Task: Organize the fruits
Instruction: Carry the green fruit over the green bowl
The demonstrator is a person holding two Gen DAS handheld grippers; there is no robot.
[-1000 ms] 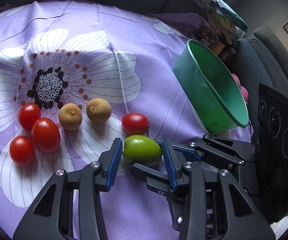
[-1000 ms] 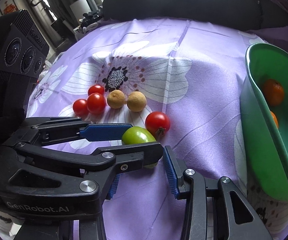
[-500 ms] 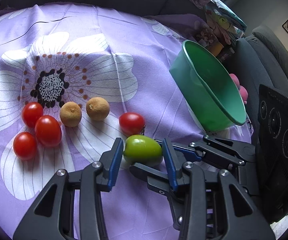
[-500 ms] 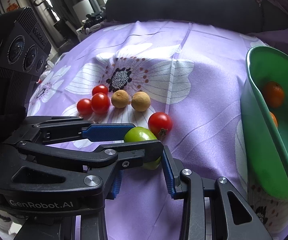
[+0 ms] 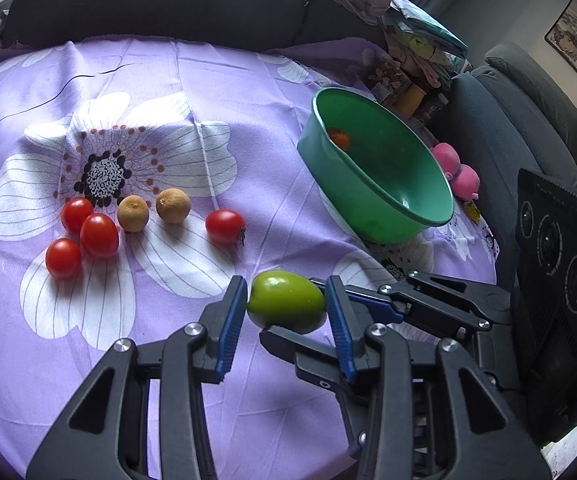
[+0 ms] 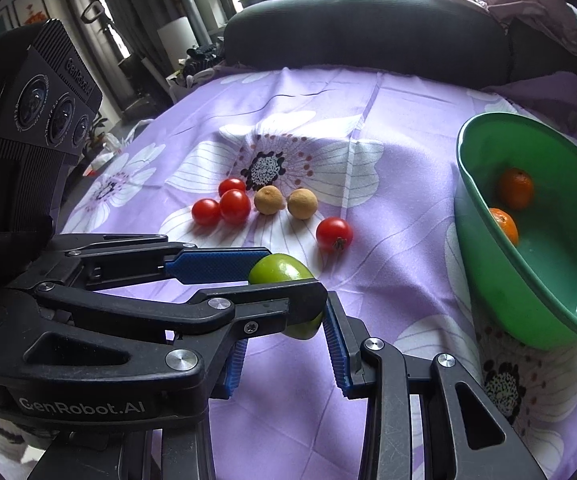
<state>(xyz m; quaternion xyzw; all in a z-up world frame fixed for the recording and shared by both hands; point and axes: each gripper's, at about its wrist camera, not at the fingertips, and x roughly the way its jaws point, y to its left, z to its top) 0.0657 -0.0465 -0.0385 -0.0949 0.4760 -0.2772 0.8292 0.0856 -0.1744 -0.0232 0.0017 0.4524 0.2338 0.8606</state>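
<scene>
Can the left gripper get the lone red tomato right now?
Probably not. The left gripper is shut on the green fruit, with the right gripper clamped on it too. The path to the tomato is clear, but the jaws are full.

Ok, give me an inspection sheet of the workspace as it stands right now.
Surface: purple flowered cloth, creased.
Job's things: green fruit held off the cloth; four red tomatoes and two brown fruits on it; green bowl holding two oranges.
Clutter: pink toy behind the bowl.
Grippers: left gripper and right gripper both clamp the green fruit.
Cables: nothing seen.
Surroundings: dark sofa, piled items.
</scene>
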